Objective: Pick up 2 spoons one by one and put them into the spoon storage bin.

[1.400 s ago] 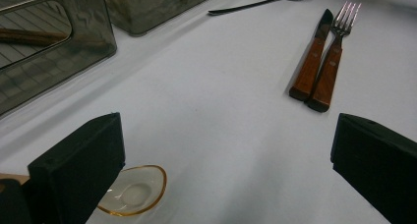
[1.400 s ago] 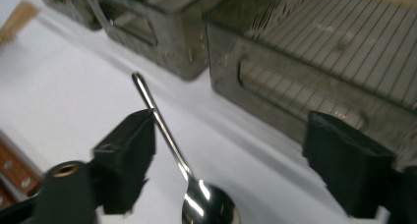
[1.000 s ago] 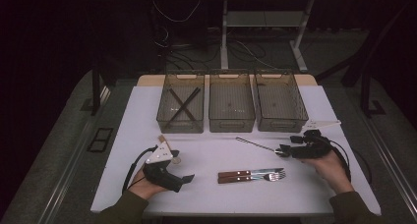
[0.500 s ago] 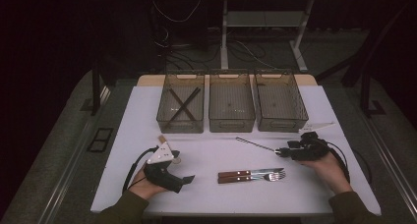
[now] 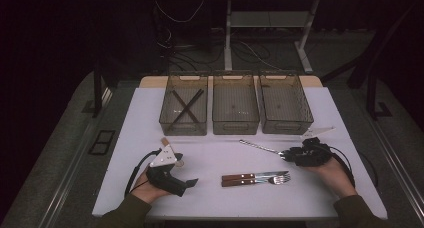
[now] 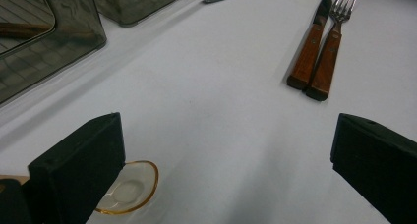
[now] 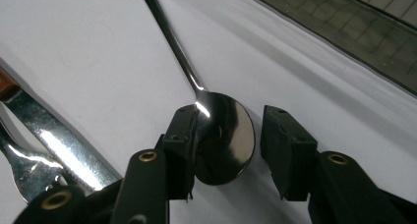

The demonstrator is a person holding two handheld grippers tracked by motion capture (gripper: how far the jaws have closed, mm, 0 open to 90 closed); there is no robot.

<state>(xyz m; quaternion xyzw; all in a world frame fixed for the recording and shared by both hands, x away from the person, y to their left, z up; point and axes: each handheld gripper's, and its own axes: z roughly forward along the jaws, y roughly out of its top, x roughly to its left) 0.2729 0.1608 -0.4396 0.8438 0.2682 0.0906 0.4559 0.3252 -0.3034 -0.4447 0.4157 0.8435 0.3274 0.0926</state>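
A long-handled metal spoon lies on the white table, its bowl toward my right hand. My right gripper rests low on the table with the bowl between its jaws, which have just been closing. One pad sits against the bowl's edge, while a gap remains at the other pad. My left gripper rests at the front left, open wide with nothing between its jaws.
A wooden-handled knife and fork lie side by side at the front middle. Three smoky clear bins stand in a row behind; the left one holds two crossed sticks. A small amber-rimmed glass dish sits by my left jaw.
The right gripper has shifted slightly along the table, and its jaws have narrowed around the spoon's bowl. The left hand and gripper have stayed put.
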